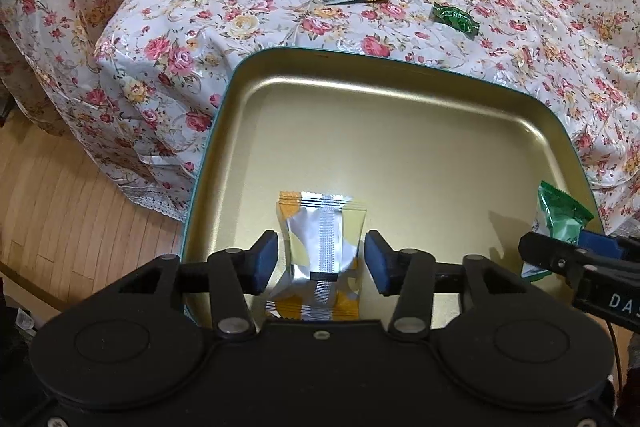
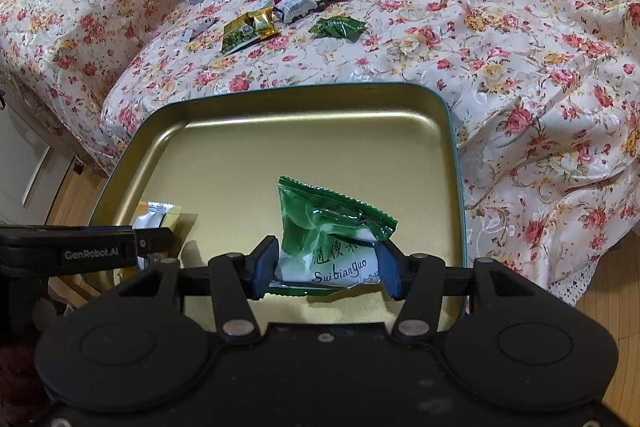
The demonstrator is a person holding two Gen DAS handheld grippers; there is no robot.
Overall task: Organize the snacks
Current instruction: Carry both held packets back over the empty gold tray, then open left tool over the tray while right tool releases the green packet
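The right gripper (image 2: 326, 263) clamps a green "Suibianguo" packet (image 2: 328, 231); the left gripper (image 1: 321, 263) straddles, released, a yellow-silver packet (image 1: 320, 247).

The left tongs (image 1: 321, 261) are matte black plastic, with a broad housing bearing two shallow round discs side by side. Angular black link arms run forward from silver rivets to a toothed crossbar. Each finger ends in a blue rectangular pad (image 1: 265, 261). A small silver screw sits at the housing's front centre. The right tongs (image 2: 327, 265) are built alike: black body, round discs, silver pivots, blue pads (image 2: 267, 263). Seen from the side, the casings carry white lettering, "GenRobot.AI" on the left one and "DAS" on the right one.
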